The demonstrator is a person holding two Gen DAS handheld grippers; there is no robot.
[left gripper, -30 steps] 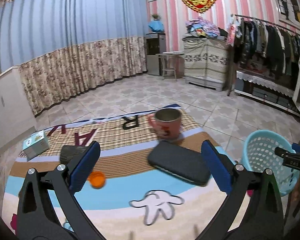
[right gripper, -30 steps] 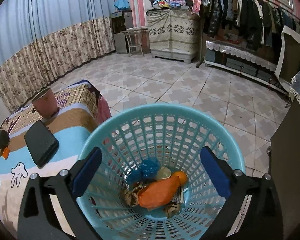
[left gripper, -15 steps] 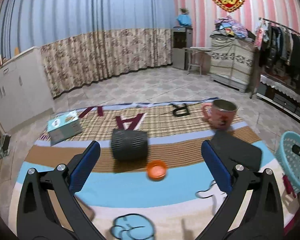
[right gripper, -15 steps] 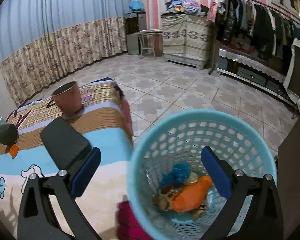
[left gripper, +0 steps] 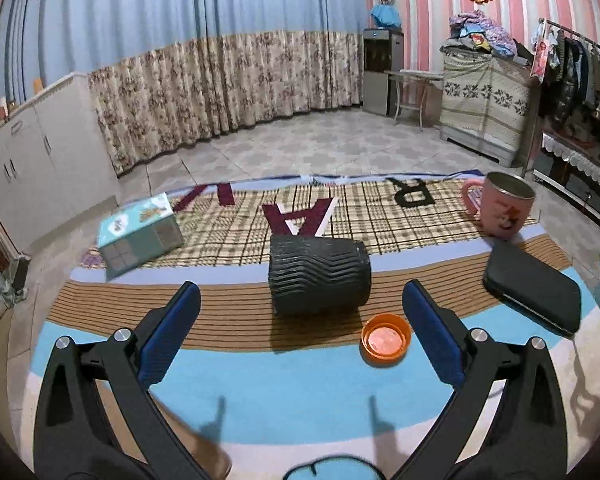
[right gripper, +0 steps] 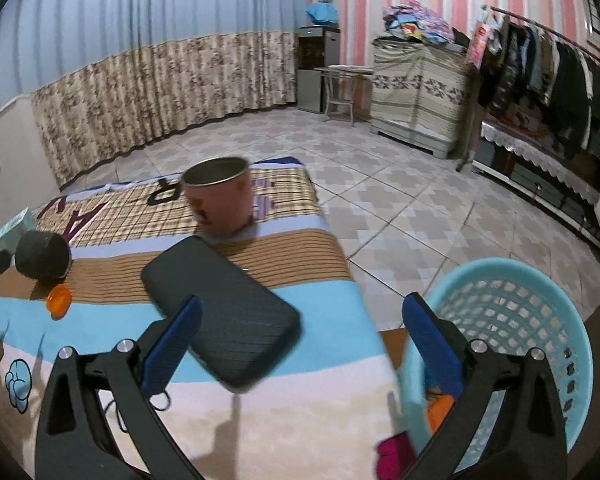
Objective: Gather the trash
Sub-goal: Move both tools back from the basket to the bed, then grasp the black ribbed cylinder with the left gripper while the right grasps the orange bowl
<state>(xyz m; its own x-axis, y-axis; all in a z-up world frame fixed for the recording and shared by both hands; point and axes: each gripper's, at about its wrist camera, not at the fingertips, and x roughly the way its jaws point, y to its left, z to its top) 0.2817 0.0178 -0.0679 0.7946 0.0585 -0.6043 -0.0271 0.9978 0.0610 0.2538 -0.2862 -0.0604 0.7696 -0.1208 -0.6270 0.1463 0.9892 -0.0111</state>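
Hovering with both tools spread apart and empty over a cloth-covered bench.

Lying open side up just inside the left tool's right finger: orange cap, round, no long axis. Beyond it, black ribbed cylinder on its side, axis crosswise. Ahead-right of right tool: blue basket on tiled floor. Printed on cloth: "A", "R". Striped pink walls, curtains.

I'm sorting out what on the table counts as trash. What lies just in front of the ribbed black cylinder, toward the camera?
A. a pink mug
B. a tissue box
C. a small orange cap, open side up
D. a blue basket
C: the orange cap sits open side up on the cloth just in front of the black cylinder, by its right end.
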